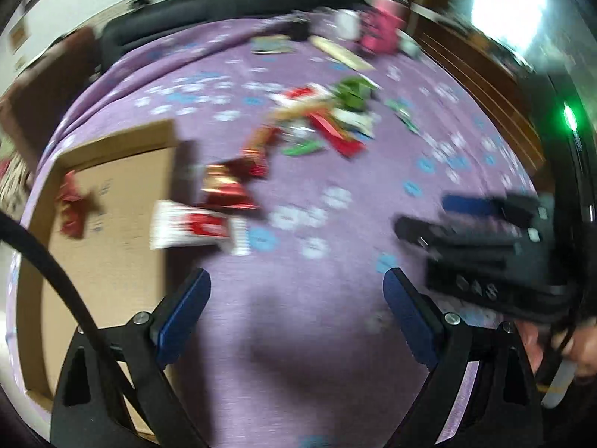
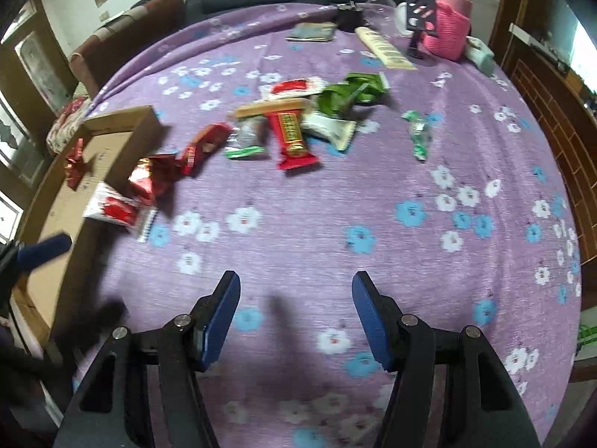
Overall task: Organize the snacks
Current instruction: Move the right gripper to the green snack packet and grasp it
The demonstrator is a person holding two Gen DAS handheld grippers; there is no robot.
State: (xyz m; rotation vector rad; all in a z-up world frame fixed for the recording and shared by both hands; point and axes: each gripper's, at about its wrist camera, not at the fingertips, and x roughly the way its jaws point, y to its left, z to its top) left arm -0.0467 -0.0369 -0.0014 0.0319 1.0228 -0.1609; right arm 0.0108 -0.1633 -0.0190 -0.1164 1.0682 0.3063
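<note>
Red-and-white snack packet [image 2: 112, 209] overhanging cardboard box [image 2: 56, 201] edge

The left gripper [image 1: 296, 291] is hovering with its blue-padded fingers [image 1: 184, 311] spread wide apart, nothing lying between them; the right gripper [image 2: 296, 295] is likewise holding its jaws parted, its blue pads [image 2: 369, 317] gripping nothing; in the left wrist view the right gripper is appearing blurred, just beyond the right finger; a bare hand [image 1: 576, 351] is gripping a handle behind that finger, at the frame's right edge.
</note>
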